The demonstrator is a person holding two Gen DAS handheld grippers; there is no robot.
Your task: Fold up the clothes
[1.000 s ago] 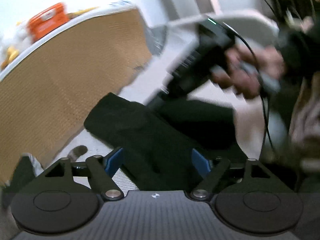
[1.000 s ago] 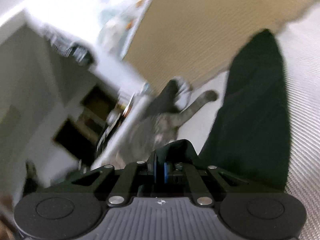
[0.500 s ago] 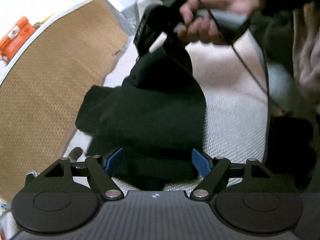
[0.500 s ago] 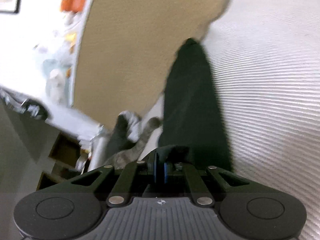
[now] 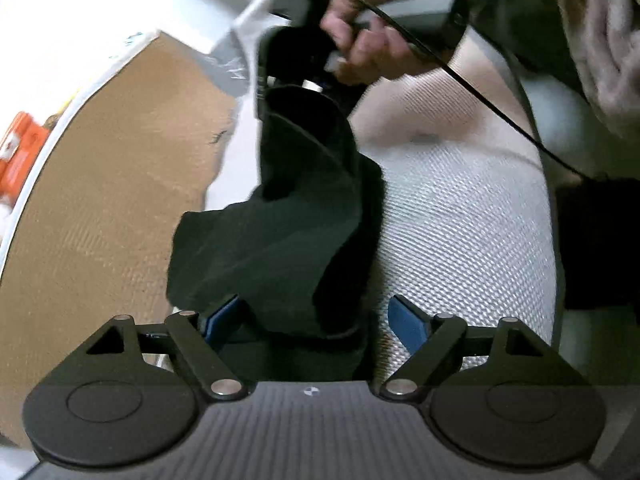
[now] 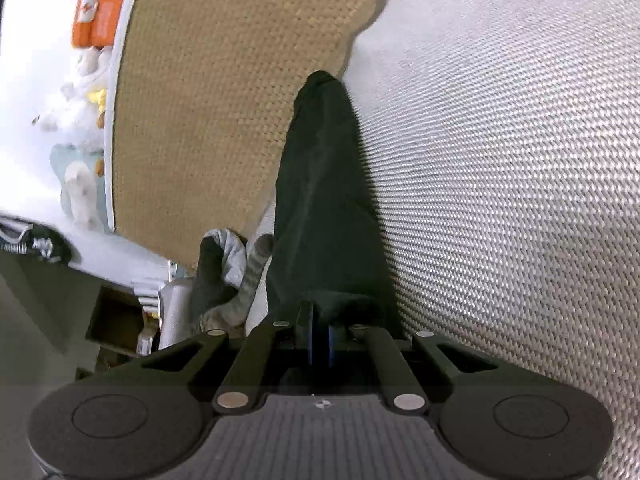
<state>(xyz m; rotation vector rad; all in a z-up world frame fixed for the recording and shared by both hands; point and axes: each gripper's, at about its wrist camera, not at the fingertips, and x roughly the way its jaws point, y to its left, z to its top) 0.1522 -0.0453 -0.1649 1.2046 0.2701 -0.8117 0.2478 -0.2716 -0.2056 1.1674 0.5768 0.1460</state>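
Across the left-wrist frame's centre, we find the black garment (image 5: 288,220) hanging over the white woven surface (image 5: 460,240), soft, limp, best taken at edges. Left gripper (image 5: 316,320) stands apart around its hem; upper right, the right gripper (image 6: 320,332) is clamped on its top.

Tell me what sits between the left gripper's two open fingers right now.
The black garment hangs between them in the left wrist view, its lower edge draped between the blue pads of the left gripper; the right gripper pinches its top.
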